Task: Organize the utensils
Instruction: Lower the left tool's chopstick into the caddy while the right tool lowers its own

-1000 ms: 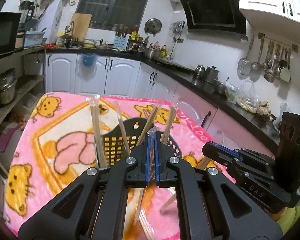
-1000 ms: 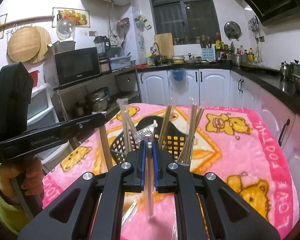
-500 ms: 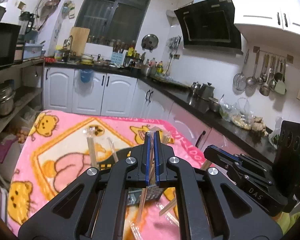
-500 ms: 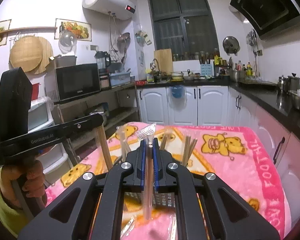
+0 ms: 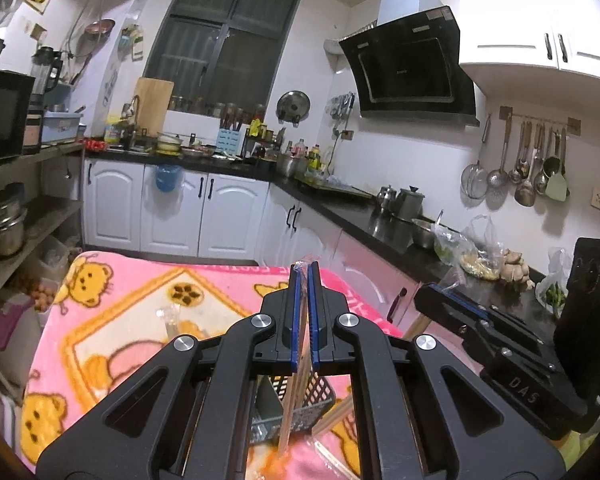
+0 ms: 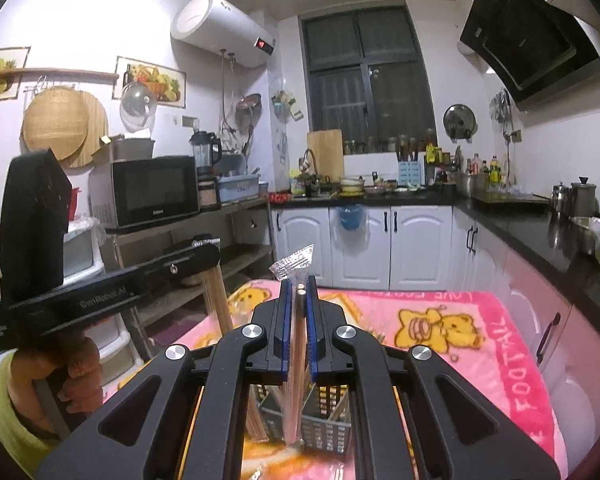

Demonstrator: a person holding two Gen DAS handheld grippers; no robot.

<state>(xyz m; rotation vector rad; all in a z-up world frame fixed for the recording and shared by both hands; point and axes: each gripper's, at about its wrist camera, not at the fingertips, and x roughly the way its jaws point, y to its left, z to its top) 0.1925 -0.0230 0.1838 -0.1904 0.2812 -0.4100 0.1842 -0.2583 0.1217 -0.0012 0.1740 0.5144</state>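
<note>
Both tools have risen since the earlier frames: the black mesh basket (image 6: 324,424), then level with the blue pads, now sits low under them, and more of the far kitchen wall shows in both views.

The counter (image 5: 112,320), spread with a pink bear-print blanket (image 6: 480,320), carries the basket at its near middle. One basket is visible; more wrapped chopstick pairs stand in it, perhaps three or four, though the tool bodies hide too much for a firm count. A few loose ones lie on the blanket just beside it.

The left tool (image 5: 305,276) is clamped on one wrapped chopstick pair (image 5: 294,404), which hangs down over the basket. The right tool (image 6: 299,286) is likewise closed on its own wrapped pair (image 6: 296,376), the crimped plastic end poking up above the pads.

These should handle as light, stiff sticks in slick film. Judging by that, the sleeve may slide in a pinch. Holding near the upper end, as now, lets each pair hang straight for lowering into a compartment.
</note>
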